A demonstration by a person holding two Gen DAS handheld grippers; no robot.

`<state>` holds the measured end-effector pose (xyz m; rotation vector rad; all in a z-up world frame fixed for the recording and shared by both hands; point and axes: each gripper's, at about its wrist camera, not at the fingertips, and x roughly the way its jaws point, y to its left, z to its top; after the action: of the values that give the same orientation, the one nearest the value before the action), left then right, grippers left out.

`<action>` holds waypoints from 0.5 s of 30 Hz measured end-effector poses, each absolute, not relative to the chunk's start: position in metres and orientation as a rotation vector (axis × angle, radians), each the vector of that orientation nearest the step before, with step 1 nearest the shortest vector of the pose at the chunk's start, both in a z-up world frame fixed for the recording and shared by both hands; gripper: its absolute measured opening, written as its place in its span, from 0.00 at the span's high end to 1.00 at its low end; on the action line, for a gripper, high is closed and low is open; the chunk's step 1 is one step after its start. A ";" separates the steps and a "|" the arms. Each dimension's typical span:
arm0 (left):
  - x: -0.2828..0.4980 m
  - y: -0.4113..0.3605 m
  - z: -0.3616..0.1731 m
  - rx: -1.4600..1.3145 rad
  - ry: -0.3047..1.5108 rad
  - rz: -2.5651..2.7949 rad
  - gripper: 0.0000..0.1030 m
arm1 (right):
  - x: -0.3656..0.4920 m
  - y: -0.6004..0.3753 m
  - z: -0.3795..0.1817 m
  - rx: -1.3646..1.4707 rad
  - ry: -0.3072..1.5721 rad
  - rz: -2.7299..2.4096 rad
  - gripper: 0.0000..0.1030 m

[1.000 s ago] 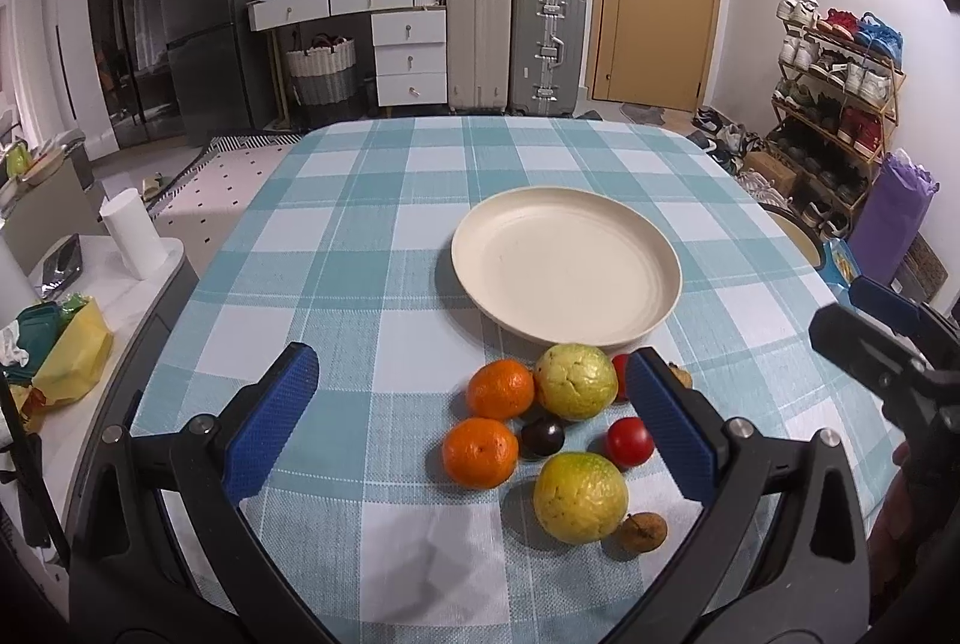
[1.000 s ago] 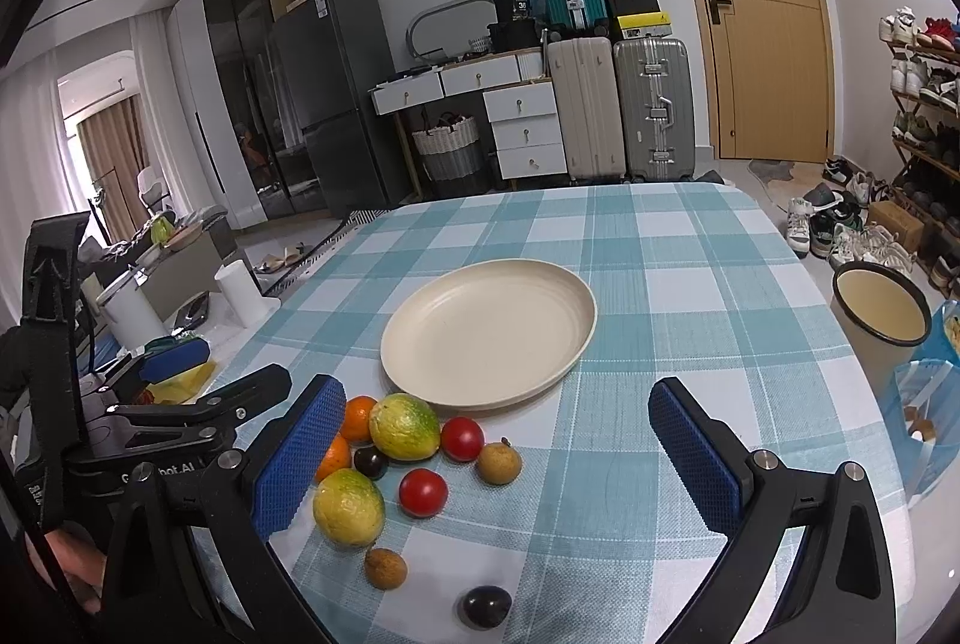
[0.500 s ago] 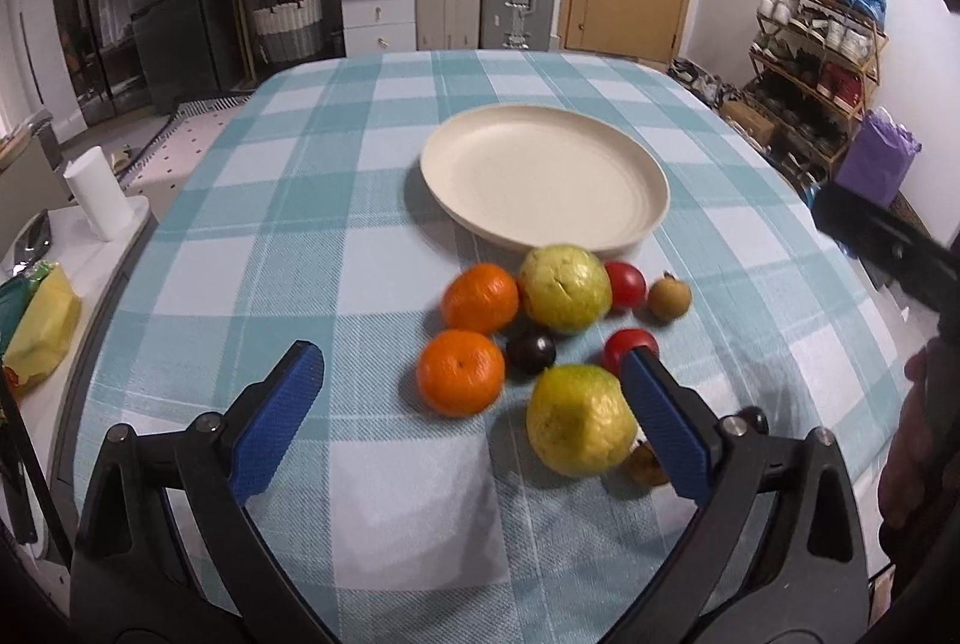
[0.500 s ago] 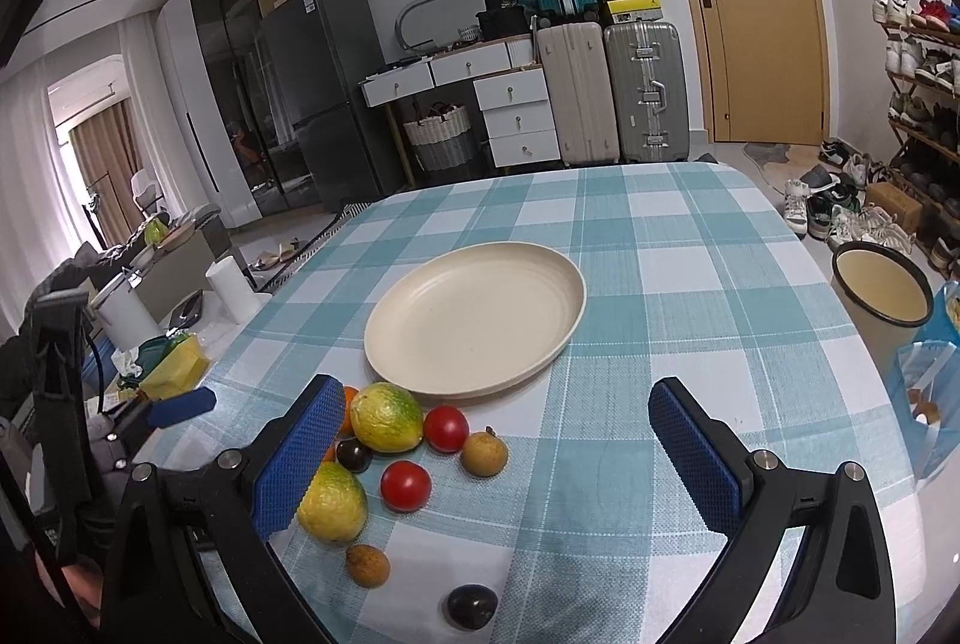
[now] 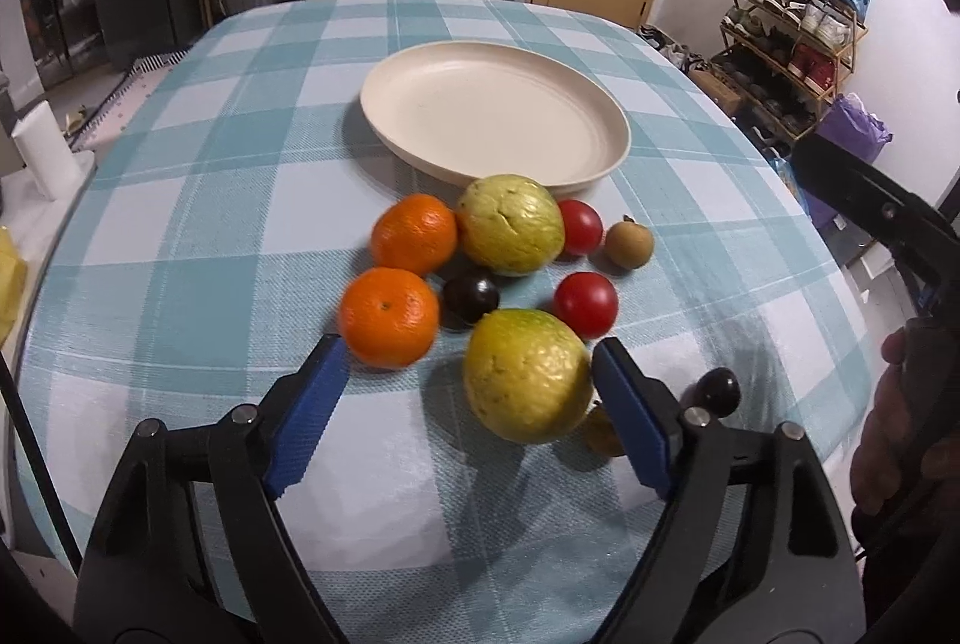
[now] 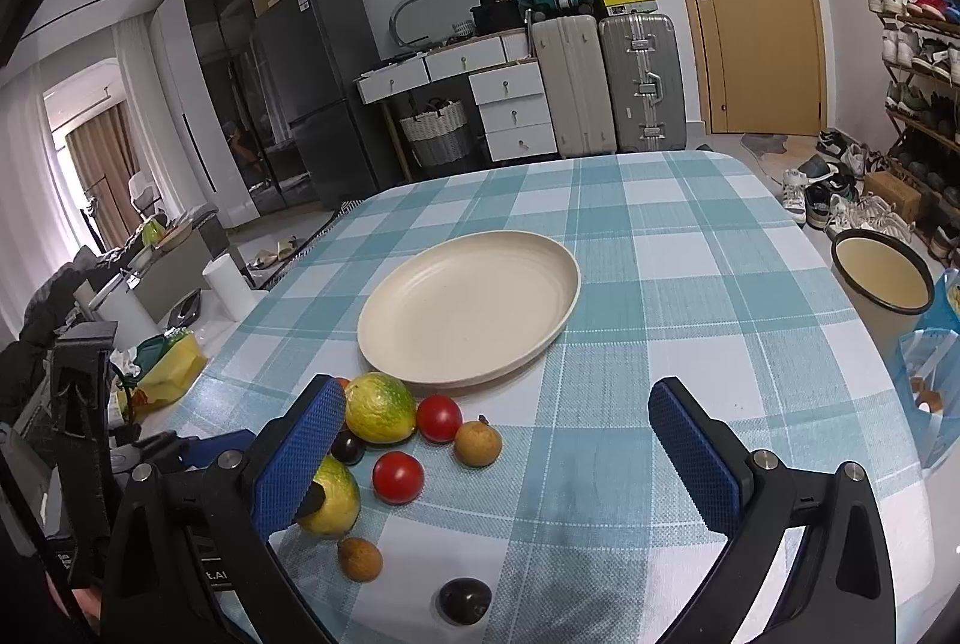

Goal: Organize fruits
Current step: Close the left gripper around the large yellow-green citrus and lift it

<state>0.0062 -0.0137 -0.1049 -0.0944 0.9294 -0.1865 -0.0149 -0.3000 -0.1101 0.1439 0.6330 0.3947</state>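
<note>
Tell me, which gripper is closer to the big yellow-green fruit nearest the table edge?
Left. The left gripper has its open jaws on either side of the yellow-green fruit. The right gripper hangs open off to the fruit's right, above bare tablecloth.

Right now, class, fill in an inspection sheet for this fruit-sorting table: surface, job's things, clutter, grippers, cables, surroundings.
Surface: table under a teal checked cloth.
Job's things: cream plate holds nothing; two oranges, two yellow-green fruits, two red tomatoes, two dark plums and two small brown fruits lie on the cloth in front of it.
Clutter: nothing seen on the cloth.
Grippers: left gripper open, low at the nearest yellow-green fruit; right gripper open, holding nothing.
Cables: nothing seen.
Surroundings: suitcases, drawers, fridge, shoe rack, door.
</note>
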 end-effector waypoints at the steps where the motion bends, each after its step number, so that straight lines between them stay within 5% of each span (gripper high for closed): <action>1: 0.007 -0.013 -0.106 -0.105 0.938 -0.194 0.25 | -0.015 -0.300 -0.111 0.145 0.635 0.394 0.00; 6: 0.009 -0.012 -0.111 -0.161 0.961 -0.228 0.32 | -0.013 -0.301 -0.114 0.153 0.641 0.393 0.00; 9: 0.012 -0.010 -0.112 -0.198 0.970 -0.271 0.55 | -0.013 -0.302 -0.115 0.156 0.644 0.393 0.00; 15: 0.014 -0.006 -0.117 -0.245 0.978 -0.305 0.56 | -0.012 -0.302 -0.121 0.165 0.652 0.397 0.00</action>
<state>0.0136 -0.0061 -0.1166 -0.2446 0.9776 -0.3051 -0.0116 -0.3023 -0.1206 0.1653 0.6524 0.3968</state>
